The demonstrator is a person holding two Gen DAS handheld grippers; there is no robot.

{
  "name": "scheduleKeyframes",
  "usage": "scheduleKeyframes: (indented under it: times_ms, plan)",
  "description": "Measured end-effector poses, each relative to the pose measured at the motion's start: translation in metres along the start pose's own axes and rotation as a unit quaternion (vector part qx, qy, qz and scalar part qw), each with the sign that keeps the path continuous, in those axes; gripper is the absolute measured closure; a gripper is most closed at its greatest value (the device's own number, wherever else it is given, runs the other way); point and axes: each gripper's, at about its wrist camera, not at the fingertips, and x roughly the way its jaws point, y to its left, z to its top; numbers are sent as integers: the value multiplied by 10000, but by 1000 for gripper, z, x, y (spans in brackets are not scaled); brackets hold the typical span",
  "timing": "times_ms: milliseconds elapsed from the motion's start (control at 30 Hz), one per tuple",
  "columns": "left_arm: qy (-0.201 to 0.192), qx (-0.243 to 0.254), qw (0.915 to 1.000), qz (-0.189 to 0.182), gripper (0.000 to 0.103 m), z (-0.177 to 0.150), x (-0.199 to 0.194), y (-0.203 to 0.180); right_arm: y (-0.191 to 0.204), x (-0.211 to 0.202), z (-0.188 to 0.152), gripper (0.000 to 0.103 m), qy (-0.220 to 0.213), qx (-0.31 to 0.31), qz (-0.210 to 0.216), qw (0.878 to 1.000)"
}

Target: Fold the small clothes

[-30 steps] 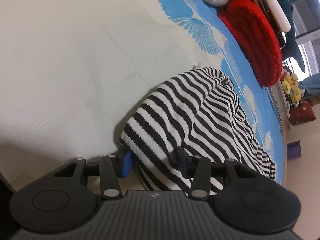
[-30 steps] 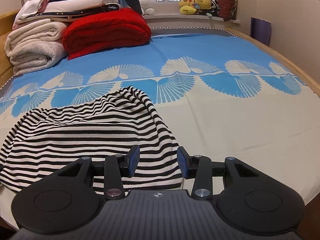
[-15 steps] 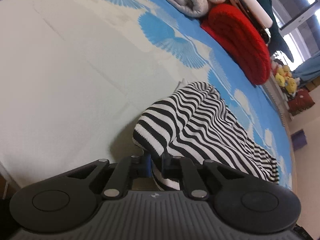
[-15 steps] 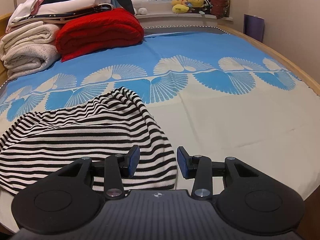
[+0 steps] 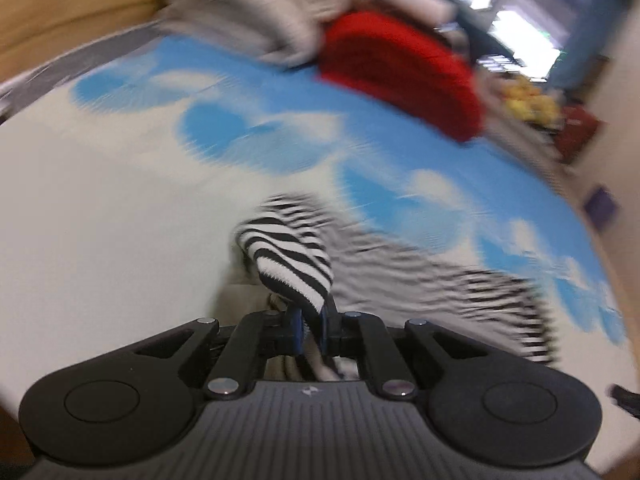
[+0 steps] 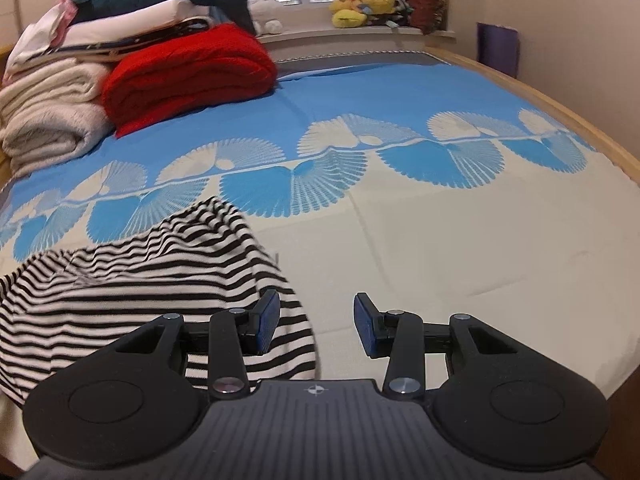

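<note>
Left gripper [image 5: 311,330] pinches the striped garment [image 6: 152,280], apparently its corner; right gripper [image 6: 316,326] gapes empty: carry the corner across evenly

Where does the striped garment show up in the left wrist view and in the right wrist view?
Left wrist: striped garment at centre, one corner pinched in the left gripper, the rest blurred toward the right.
Right wrist: striped garment at lower left, under the open right gripper's left finger.
Shared landmark: red blanket.
</note>
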Motion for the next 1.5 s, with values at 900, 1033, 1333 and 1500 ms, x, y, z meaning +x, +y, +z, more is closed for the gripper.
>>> scheduleKeyframes:
  times_ms: [900,1033,1333,1500]
  plan:
    - [1266,3408,9101,-1988,72,-52,27,-210,-76,-20,21,78,-296,1166,514,9914]
    - [1040,3404,9178,-1762,67,-41,40,-172,-57,1,40,77,-117,1138,1143,9868]
    - [1258,2280,9565,-1316,52,-28,86,-163,-15,111,41,70,1259,998,1556,9747]
    - [1435,2092,9609,-1107,52,-27,100,-167,-3,137,35,70,1566,1231,1748,9643]
